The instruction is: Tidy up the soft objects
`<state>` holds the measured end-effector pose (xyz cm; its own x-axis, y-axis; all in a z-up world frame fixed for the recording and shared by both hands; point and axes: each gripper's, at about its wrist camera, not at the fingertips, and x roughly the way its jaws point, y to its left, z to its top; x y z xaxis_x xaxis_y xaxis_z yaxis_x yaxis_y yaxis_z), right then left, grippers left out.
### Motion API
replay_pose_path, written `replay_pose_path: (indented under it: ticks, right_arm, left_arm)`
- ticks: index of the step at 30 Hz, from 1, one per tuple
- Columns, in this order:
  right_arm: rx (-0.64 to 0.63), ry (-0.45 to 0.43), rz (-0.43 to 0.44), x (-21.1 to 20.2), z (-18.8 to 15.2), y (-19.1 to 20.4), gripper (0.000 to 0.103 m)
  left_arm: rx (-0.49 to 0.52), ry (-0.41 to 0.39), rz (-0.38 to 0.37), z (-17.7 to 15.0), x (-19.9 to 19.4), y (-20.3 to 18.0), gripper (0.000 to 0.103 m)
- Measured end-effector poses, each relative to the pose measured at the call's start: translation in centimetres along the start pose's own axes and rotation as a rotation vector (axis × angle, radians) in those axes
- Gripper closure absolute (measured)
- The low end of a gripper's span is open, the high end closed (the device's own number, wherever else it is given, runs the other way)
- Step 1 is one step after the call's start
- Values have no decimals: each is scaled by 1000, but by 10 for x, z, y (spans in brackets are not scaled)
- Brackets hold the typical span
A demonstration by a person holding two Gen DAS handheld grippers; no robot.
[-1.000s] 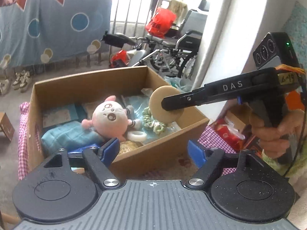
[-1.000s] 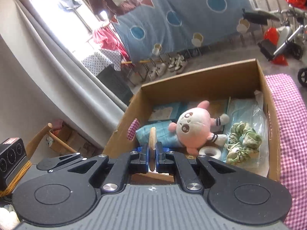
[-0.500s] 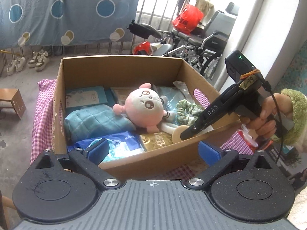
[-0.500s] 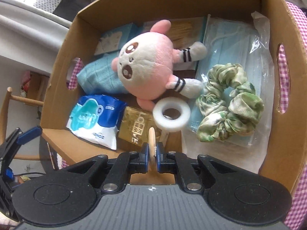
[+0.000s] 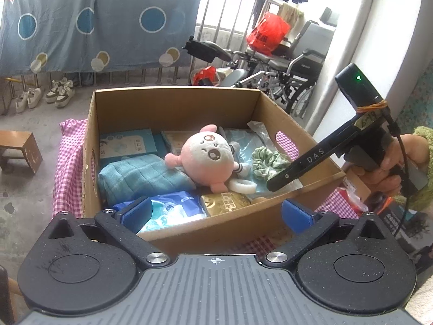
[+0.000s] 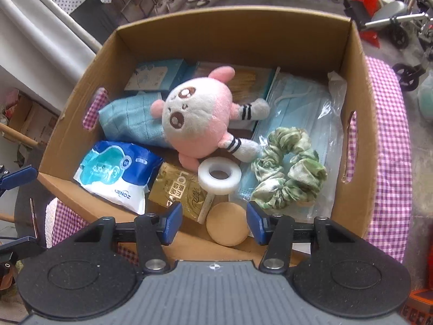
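Note:
An open cardboard box (image 6: 362, 124) holds a pink plush toy (image 6: 197, 119), a green scrunchie (image 6: 289, 176), a white tape ring (image 6: 219, 176), a folded teal cloth (image 6: 130, 119), a blue tissue pack (image 6: 116, 173) and a gold packet (image 6: 178, 189). A round tan powder puff (image 6: 227, 224) lies flat on the box floor by the near wall. My right gripper (image 6: 213, 222) hangs just over it; its jaws are opening and stand clear of the puff on both sides. My left gripper (image 5: 216, 214) is wide open and empty at the box's (image 5: 173, 108) near wall.
The box stands on a pink checked cloth (image 6: 387, 146). A pack of blue face masks (image 6: 303, 108) and flat teal cartons (image 6: 157, 73) lie at the back of the box. Wheelchairs (image 5: 284, 67), shoes (image 5: 59, 92) and a small wooden stool (image 5: 19, 149) stand on the floor behind.
The right gripper tipped down into the box, opened and let go of the puff, which now lies flat. The left gripper's jaws spread wider.

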<state>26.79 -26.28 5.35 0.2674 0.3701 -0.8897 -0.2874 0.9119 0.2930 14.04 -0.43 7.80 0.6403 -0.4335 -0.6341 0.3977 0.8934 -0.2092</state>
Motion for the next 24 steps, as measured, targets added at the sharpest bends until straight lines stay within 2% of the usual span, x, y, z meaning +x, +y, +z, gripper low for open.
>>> replay_pose_path:
  ticks: [3, 7, 11, 12, 13, 17, 21, 24]
  right_arm:
    - [0, -132, 11, -33, -12, 11, 46]
    - [25, -321, 8, -74, -37, 26, 27]
    - [78, -449, 2, -95, -65, 39, 14]
    - [95, -478, 6, -98, -72, 41, 4]
    - [109, -505, 9, -100, -78, 44, 0]
    - [134, -589, -30, -102, -95, 58, 0]
    - [169, -592, -98, -94, -97, 67, 0]
    - [185, -590, -176, -87, -96, 73, 0]
  left_arm:
    - [4, -30, 30, 0, -13, -3, 0]
    - [2, -38, 88, 2, -27, -5, 0]
    - [-20, -34, 193, 5, -37, -4, 0]
    - [-25, -38, 214, 5, -39, -4, 0]
    - [-29, -47, 234, 5, -42, -3, 0]
    - [-20, -42, 318, 8, -41, -4, 0]
    - [-39, -31, 381, 11, -29, -5, 0]
    - [-10, -20, 412, 15, -19, -9, 0]
